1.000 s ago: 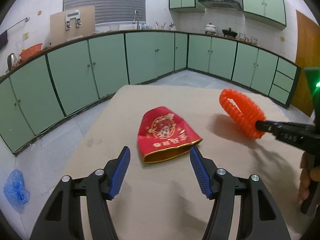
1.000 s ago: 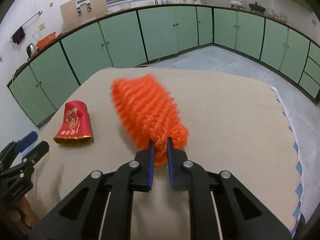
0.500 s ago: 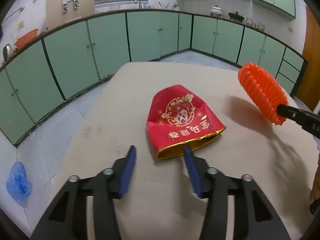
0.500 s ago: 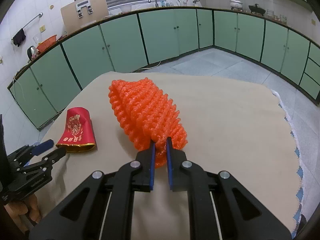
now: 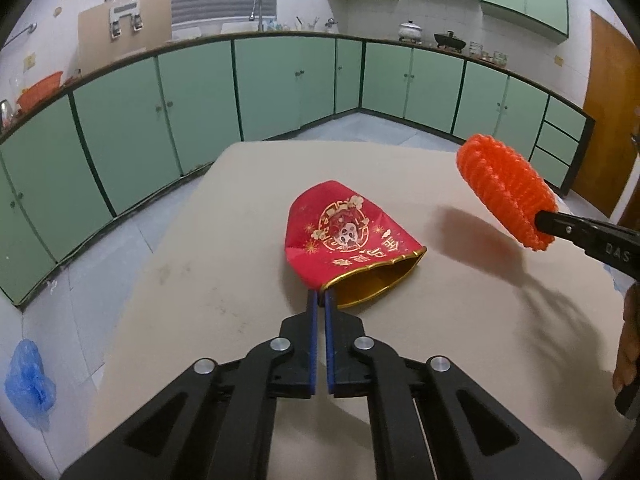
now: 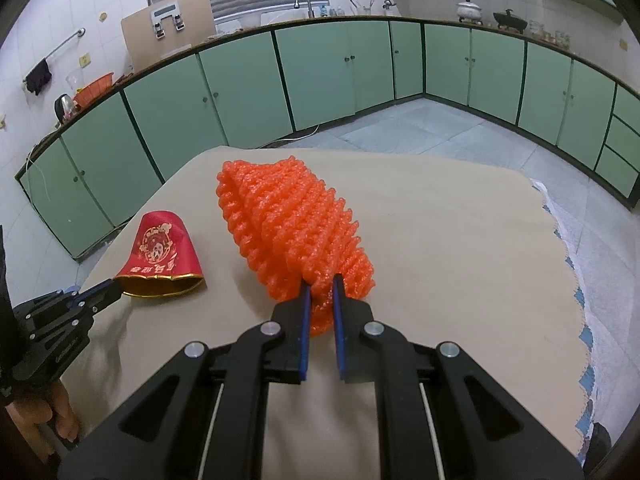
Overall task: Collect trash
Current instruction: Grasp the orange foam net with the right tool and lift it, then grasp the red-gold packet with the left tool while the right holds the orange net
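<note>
Beige cloth covers the bench (image 5: 208, 280) under me. Nearest, my left gripper (image 5: 321, 298) has its jaws pinched onto the gold rim of the red paper cup (image 5: 344, 236), which lies on its side, mouth toward me. My right gripper (image 6: 320, 292) grips the orange foam net (image 6: 288, 232), raised above the bench. Green cabinets (image 5: 280, 84) curve behind.

Beige table (image 5: 224, 280): red gold-rimmed pouch (image 5: 344, 236) lying on it.
</note>
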The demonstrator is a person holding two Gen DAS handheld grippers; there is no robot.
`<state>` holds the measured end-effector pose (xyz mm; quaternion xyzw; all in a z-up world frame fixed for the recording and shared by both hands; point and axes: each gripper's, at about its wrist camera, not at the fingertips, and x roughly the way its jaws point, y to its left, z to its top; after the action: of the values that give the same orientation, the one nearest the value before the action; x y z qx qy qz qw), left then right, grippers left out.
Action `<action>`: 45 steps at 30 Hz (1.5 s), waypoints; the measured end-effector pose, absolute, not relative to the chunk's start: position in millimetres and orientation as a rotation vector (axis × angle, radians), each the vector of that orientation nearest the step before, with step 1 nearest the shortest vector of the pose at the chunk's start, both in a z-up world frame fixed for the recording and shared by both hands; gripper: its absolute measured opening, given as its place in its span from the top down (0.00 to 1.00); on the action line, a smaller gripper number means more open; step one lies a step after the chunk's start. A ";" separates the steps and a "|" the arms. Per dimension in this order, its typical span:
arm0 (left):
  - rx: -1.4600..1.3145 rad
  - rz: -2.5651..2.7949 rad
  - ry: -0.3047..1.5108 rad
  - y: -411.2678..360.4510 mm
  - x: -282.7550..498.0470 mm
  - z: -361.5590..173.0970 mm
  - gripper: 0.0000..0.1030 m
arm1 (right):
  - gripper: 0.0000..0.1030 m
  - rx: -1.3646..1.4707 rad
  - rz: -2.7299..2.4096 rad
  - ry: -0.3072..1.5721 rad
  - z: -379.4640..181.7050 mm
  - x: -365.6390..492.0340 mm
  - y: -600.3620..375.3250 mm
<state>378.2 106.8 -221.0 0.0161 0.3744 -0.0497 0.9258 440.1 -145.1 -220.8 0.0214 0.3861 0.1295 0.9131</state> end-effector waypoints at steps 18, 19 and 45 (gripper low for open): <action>0.044 -0.187 0.664 69.0 316.3 -152.4 0.97 | 0.91 0.088 0.236 0.729 -171.1 377.3 -186.0; 0.047 -0.192 0.659 65.3 314.0 -149.0 0.97 | 0.91 0.090 0.232 0.722 -166.7 371.4 -191.0; 0.099 -0.387 0.617 -58.7 215.2 -124.9 1.00 | 0.91 0.159 0.082 0.695 -153.5 215.8 -316.2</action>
<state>215.2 -58.7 -124.9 0.0486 0.3018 -0.1893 0.9331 215.8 -316.2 -153.5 0.0777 0.3400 0.0401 0.9363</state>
